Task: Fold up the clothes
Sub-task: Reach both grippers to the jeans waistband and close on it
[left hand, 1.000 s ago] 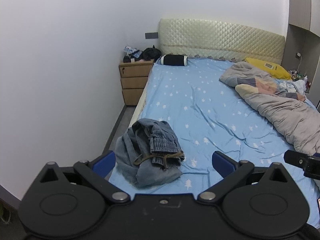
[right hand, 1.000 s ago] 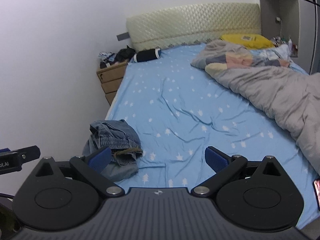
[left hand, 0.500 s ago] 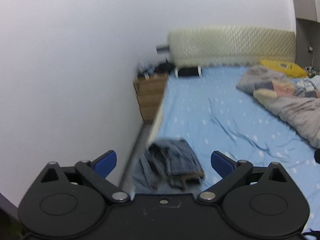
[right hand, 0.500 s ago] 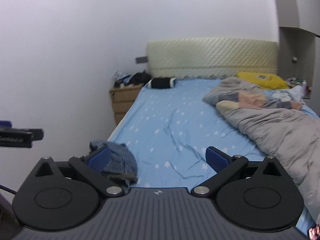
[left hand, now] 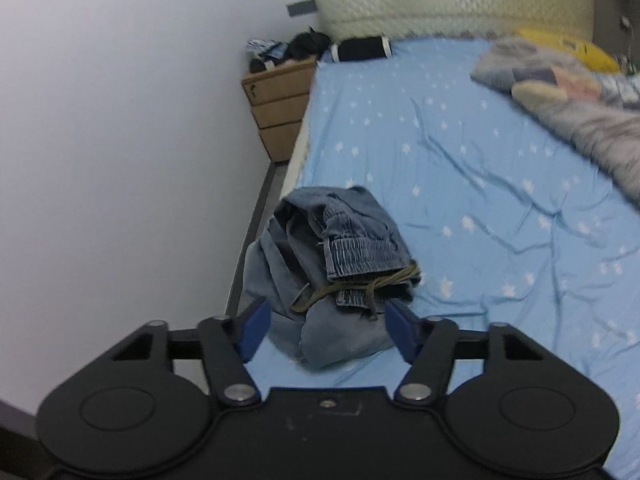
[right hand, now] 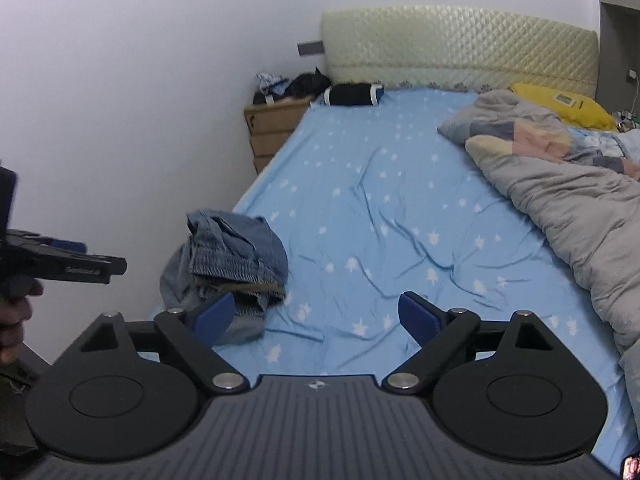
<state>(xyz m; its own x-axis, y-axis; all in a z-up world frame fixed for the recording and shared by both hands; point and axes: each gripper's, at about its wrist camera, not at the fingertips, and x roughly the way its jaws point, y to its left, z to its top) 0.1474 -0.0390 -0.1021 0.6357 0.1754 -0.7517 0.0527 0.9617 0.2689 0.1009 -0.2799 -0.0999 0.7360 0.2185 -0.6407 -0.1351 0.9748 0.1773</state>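
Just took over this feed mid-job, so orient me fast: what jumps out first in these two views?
A crumpled heap of denim jeans sits at the near left corner of the blue star-print bed, its drawstring waistband on top. The left tool hangs open right at the heap; the right tool is open over bare sheet beside it. A grey duvet is bunched along the bed's right side.

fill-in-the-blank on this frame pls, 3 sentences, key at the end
1. The crumpled denim garment lies on the ____ star-printed sheet.
2. Both the left gripper and the right gripper have their jaws ____.
3. The pillow by the headboard is ____ in colour.

Missing words: blue; open; yellow
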